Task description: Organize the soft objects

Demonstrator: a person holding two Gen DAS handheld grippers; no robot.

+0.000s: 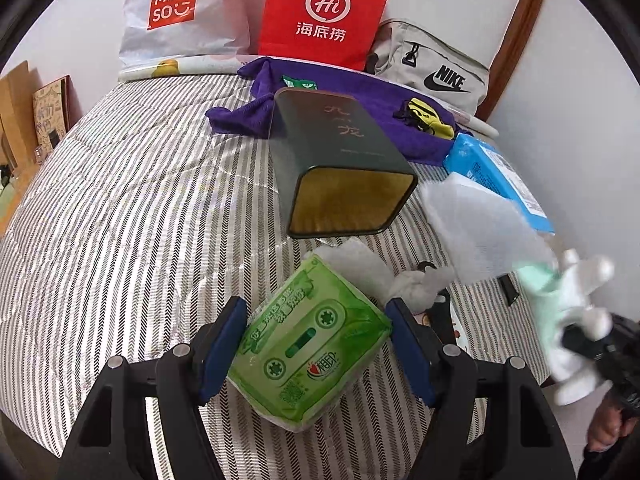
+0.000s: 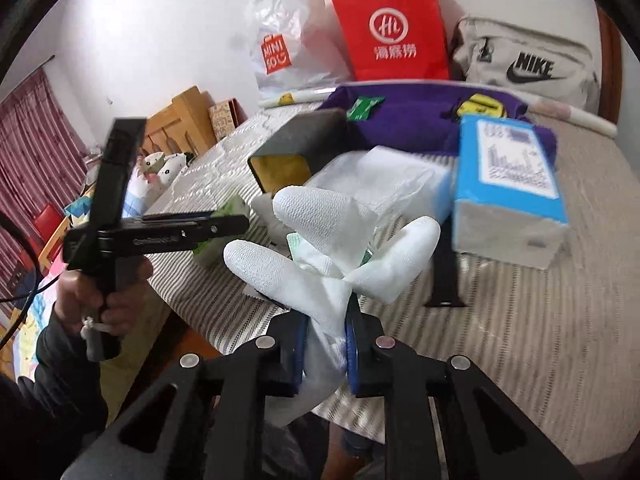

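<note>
My left gripper is shut on a green tissue pack, held low over the striped bed. It also shows from the side in the right wrist view. My right gripper is shut on a white glove whose fingers splay upward; the glove also shows in the left wrist view at the right edge. A dark green tin lies on its side with its open mouth toward me. A blue tissue pack and a clear plastic bag lie to its right.
A purple cloth with a yellow toy lies behind the tin. A red bag, a white Miniso bag and a grey Nike bag stand against the wall. Crumpled white tissue lies by the green pack.
</note>
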